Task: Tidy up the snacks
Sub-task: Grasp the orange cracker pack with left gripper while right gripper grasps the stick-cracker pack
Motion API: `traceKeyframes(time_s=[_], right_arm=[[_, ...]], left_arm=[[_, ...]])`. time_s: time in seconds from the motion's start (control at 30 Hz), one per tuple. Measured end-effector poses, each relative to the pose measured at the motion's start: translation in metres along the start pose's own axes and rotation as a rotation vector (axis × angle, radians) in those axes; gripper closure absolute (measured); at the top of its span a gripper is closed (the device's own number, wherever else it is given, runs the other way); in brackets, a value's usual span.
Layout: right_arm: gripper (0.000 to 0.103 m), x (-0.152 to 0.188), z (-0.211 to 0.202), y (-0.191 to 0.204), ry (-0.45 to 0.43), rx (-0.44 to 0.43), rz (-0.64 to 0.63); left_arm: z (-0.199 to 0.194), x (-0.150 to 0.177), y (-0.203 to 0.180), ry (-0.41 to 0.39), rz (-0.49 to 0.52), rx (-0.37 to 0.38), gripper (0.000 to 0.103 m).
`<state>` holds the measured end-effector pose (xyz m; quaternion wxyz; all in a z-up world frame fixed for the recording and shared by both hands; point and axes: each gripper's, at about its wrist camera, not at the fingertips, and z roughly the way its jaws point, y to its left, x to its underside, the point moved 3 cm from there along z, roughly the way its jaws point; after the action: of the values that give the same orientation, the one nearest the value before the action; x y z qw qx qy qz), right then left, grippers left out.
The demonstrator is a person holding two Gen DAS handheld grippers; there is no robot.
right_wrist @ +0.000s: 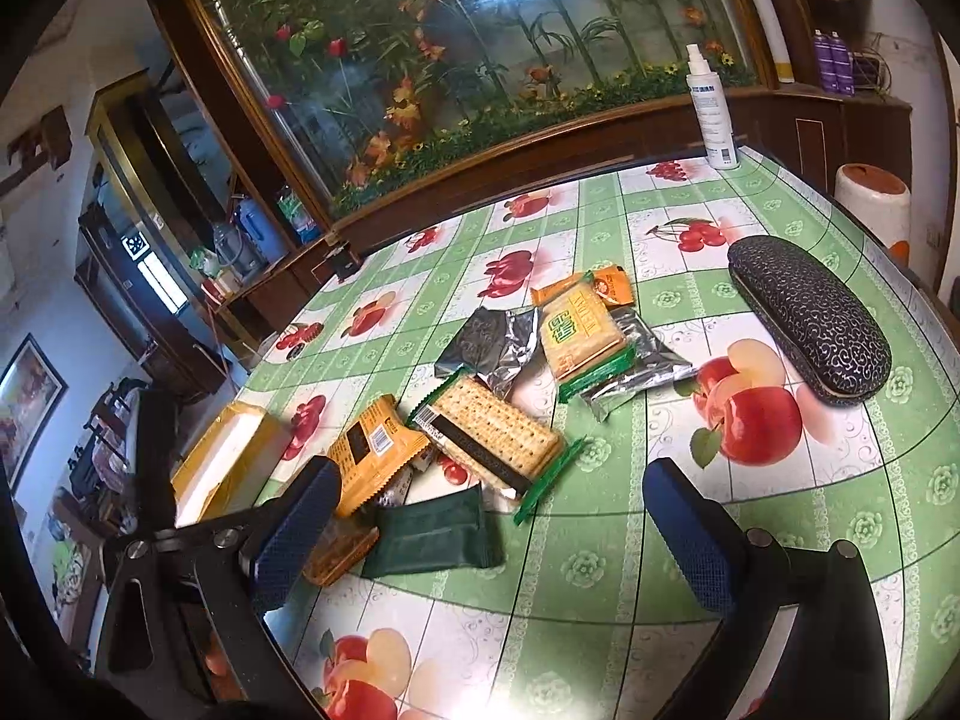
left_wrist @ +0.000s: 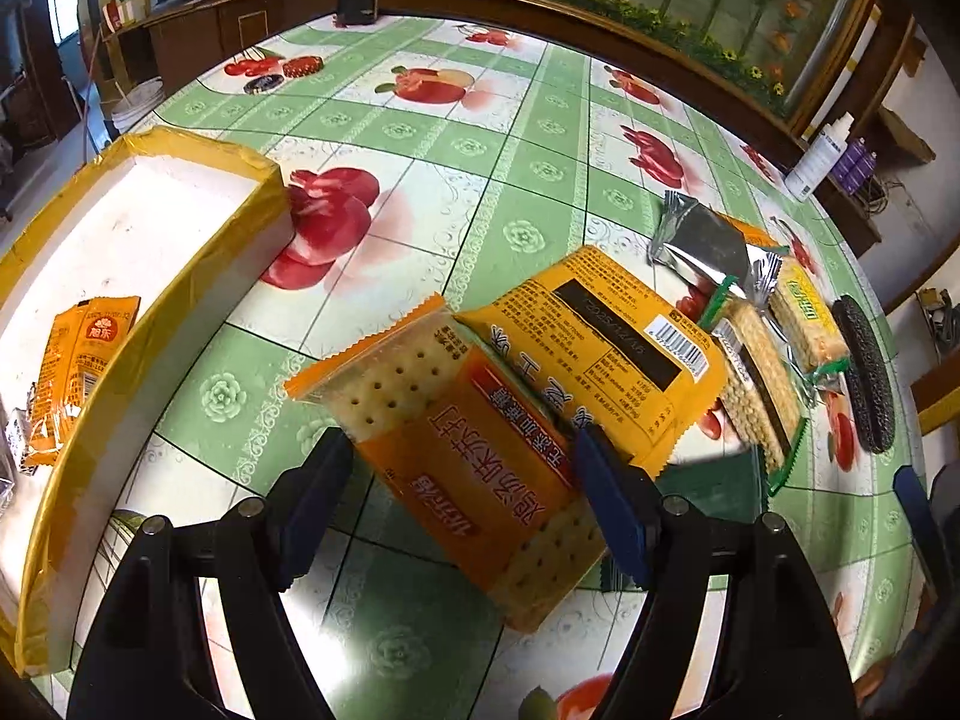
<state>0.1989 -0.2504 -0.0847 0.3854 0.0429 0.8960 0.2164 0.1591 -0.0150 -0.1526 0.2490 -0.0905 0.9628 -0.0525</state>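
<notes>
My left gripper (left_wrist: 462, 498) is shut on an orange cracker pack (left_wrist: 468, 456) and holds it tilted above the table. The white box with yellow tape (left_wrist: 150, 252) lies to its left, with an orange snack pack (left_wrist: 72, 372) inside. An orange-yellow pack (left_wrist: 600, 348), green-trimmed cracker packs (left_wrist: 762, 384) and a silver pack (left_wrist: 702, 240) lie to the right. My right gripper (right_wrist: 492, 534) is open and empty above the table, near a dark green pack (right_wrist: 432, 534). In the right wrist view the snack pile (right_wrist: 498, 426) lies ahead, and the box (right_wrist: 222, 456) is at left.
A black patterned glasses case (right_wrist: 810, 318) lies at the table's right side. A white spray bottle (right_wrist: 711, 114) stands at the far edge by a wooden-framed aquarium (right_wrist: 480, 60). The table carries a green fruit-print cloth (right_wrist: 660, 540).
</notes>
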Motion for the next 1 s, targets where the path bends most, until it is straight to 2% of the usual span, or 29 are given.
traceKeyframes(time_s=[0.07, 0.2, 0.27, 0.33, 0.47, 0.5, 0.77, 0.87, 0.93, 1.0], right_arm=[[0.001, -0.008, 0.007, -0.005, -0.006, 0.011, 0.009], [0.002, -0.029, 0.030, -0.011, -0.014, 0.083, -0.038], [0.005, -0.038, 0.051, -0.015, 0.026, 0.120, -0.071], [0.010, -0.043, 0.071, -0.018, 0.079, 0.131, -0.090], [0.039, -0.045, 0.108, -0.021, 0.154, 0.196, -0.155], [0.040, -0.046, 0.114, -0.021, 0.157, 0.201, -0.167], [0.040, -0.049, 0.131, -0.014, 0.144, 0.287, -0.304], [0.039, -0.054, 0.130, -0.017, 0.137, 0.278, -0.273], [0.037, -0.061, 0.130, -0.015, 0.124, 0.237, -0.240], [0.036, -0.064, 0.136, -0.008, 0.131, 0.295, -0.282]], left_arm=[[0.001, -0.001, -0.001, -0.005, 0.022, -0.013, 0.021], [0.006, -0.001, 0.006, 0.001, 0.094, -0.062, 0.021], [0.010, 0.001, 0.014, -0.002, 0.139, -0.105, 0.021], [0.008, 0.001, 0.023, -0.003, 0.140, -0.086, 0.023], [0.005, -0.001, 0.026, -0.001, 0.190, -0.064, 0.038], [0.004, -0.001, 0.025, -0.002, 0.202, -0.058, 0.040], [0.001, 0.004, 0.019, -0.005, 0.274, -0.029, 0.042], [-0.001, 0.006, 0.020, -0.003, 0.274, -0.019, 0.043], [-0.001, 0.006, 0.020, 0.004, 0.276, -0.018, 0.042], [-0.001, 0.007, 0.021, 0.008, 0.278, -0.019, 0.042]])
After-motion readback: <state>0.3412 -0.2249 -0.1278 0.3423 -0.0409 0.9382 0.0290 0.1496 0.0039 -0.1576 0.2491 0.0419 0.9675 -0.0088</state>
